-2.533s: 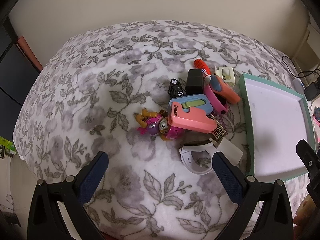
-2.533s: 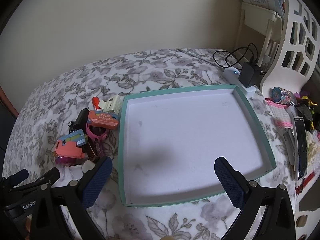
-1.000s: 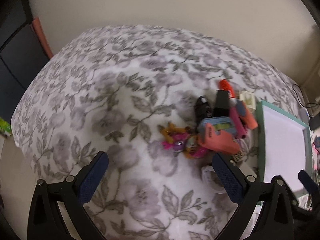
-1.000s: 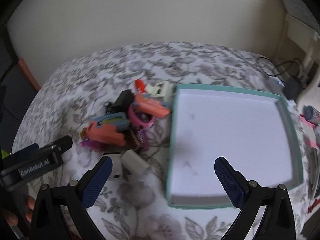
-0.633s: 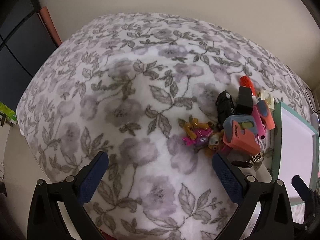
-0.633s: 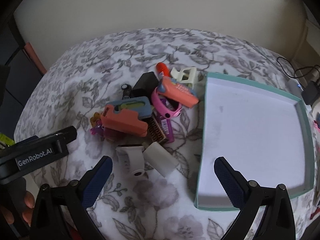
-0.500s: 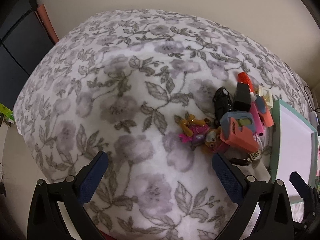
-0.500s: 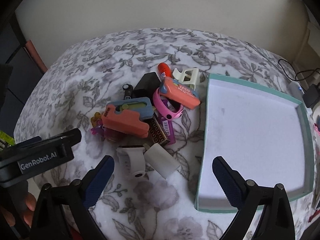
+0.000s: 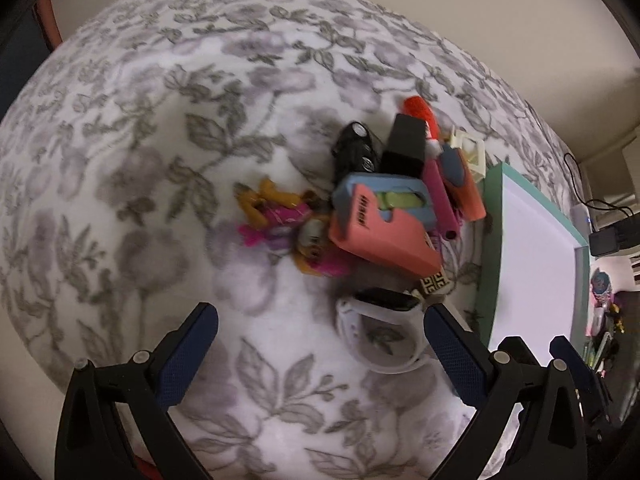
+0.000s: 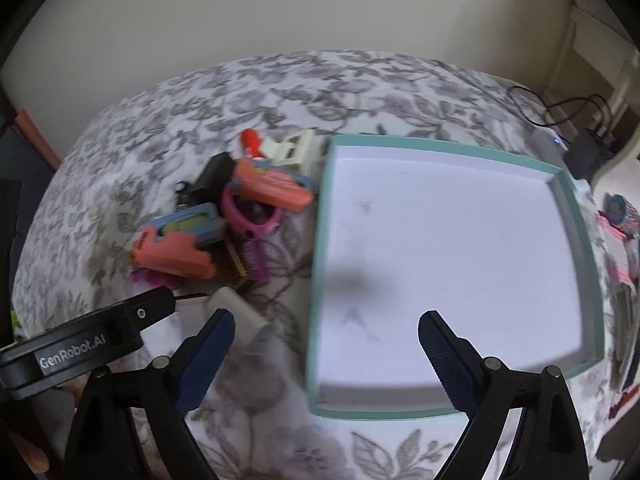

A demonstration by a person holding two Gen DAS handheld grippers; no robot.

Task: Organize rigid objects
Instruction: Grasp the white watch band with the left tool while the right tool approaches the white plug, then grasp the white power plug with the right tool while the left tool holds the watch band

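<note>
We see both tongs — left gripper (image 9: pixel 320 330), right gripper (image 10: pixel 326 338) — gaping empty over fuzzy floral bedding (image 9: pixel 160 120), beside a square teal-rimmed tray (image 10: pixel 568 200).

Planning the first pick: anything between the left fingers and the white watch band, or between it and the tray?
Nothing visible. The left gripper is open just short of the white watch band, bare bedspread between. The teal tray is empty alongside.

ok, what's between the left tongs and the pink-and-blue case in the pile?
In the left wrist view, the white watch lies on the floral bedspread between the open left tongs and the pink-and-blue case; its right end sits by the right pad.
</note>
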